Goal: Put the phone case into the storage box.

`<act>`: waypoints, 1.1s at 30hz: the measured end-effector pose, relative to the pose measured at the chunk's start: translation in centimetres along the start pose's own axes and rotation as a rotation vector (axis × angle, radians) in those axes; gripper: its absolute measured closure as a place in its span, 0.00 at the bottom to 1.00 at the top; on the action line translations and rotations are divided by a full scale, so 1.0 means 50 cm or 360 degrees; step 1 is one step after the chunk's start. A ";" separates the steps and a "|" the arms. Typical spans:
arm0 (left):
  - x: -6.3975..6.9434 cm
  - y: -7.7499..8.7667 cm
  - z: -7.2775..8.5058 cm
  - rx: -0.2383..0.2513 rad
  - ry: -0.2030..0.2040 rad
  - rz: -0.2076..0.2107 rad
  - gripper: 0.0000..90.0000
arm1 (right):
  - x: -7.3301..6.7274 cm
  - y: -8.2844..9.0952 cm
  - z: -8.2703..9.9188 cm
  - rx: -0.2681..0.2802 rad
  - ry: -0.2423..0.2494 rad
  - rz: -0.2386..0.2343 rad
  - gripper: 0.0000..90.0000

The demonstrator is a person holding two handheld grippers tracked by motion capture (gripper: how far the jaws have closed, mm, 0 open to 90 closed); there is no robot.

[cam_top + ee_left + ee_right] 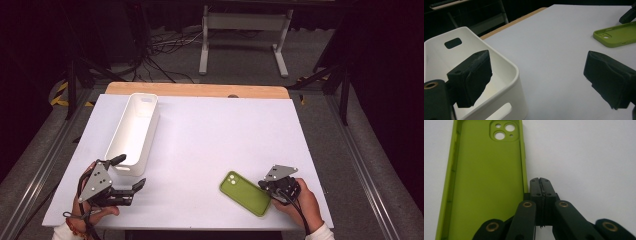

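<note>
currently the left gripper (129, 173) sits at the near left of the white table (215, 135), held in the person's left hand (90, 212). its jaws are spread wide with nothing between them. in the left gripper view one jaw hangs over the near end of the white plastic bin (509, 75) and the other stands over bare table beside it. the bin is long and narrow, open-topped, with a slot handle in each end wall; in the high view it lies along the left part of the table, running from near the left gripper toward the far edge.

the right gripper (540, 185) is at the near right, in the person's right hand (300, 202). its jaws are pressed together, pad against pad, gripping nothing. their tips rest just beside the long edge of the green phone case (484, 182). the case lies flat on the table, hollow side up, with its camera cutouts at the end away from the gripper.
</note>
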State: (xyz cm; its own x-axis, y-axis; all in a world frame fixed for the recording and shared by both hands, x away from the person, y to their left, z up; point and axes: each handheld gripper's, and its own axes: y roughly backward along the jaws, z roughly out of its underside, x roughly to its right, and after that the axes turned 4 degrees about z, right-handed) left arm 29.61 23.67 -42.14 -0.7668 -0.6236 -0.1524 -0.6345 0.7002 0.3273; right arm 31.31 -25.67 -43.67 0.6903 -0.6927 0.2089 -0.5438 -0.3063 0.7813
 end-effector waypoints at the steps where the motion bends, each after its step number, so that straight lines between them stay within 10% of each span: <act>1: 0.000 0.000 0.000 -0.0004 0.0010 0.0007 0.10 | 0.000 0.000 -0.001 0.0000 0.0002 -0.0002 1.00; 19: 0.001 0.000 -0.001 -0.0016 -0.0002 0.0006 0.10 | 0.010 0.024 -0.039 0.0134 -0.0005 0.0011 0.84; 33: 0.005 -0.011 -0.002 -0.0039 -0.0002 0.0050 0.09 | 0.001 -0.018 -0.136 -0.0069 0.0098 -0.0076 0.34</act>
State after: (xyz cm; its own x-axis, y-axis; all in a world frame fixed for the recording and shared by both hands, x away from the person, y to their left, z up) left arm 29.76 23.12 -42.28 -0.7864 -0.6009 -0.1429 -0.6075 0.7107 0.3546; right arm 35.06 -20.97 -40.35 0.7437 -0.6361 0.2058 -0.4895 -0.3083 0.8157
